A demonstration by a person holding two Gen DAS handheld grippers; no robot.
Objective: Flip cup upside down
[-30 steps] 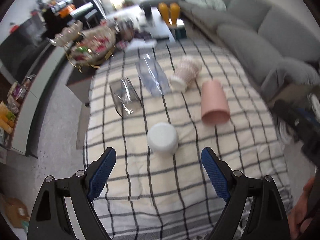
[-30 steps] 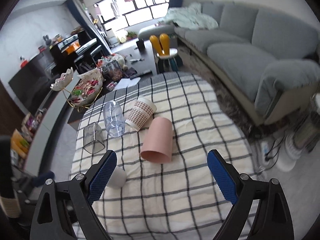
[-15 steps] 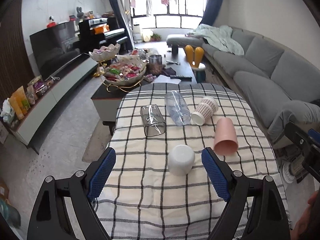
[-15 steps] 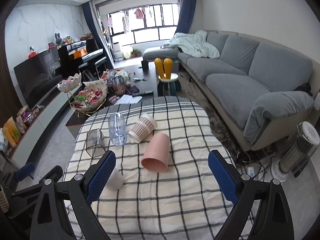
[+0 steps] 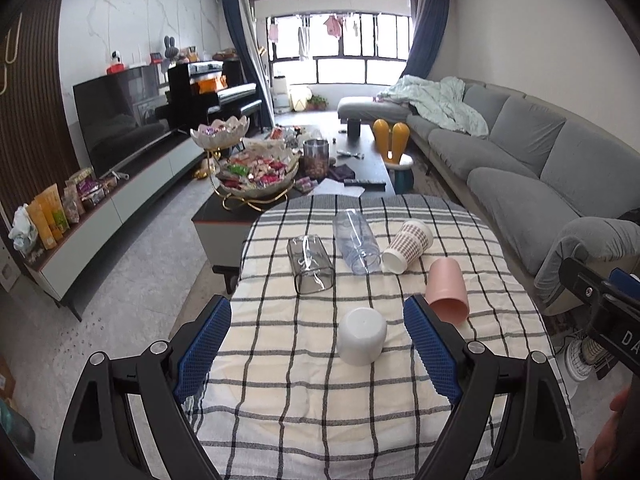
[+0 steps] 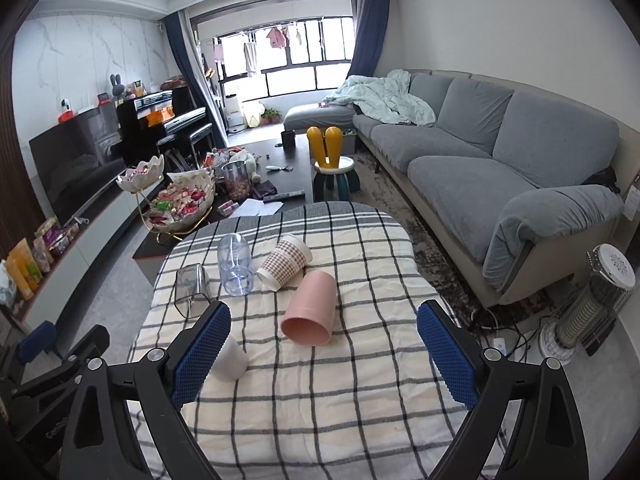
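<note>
Holding my left claw (image 5: 316,336) and right claw (image 6: 324,344) spread apart and empty, I am hovering over the table (image 5: 304,412)'s near edge; white cup (image 5: 361,341) sitting upside down.

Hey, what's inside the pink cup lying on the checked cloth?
The pink cup lies on its side on the checked cloth, mouth toward the right wrist camera. The visible part of its inside looks empty; the deepest part is shadowed and cannot be seen.
</note>
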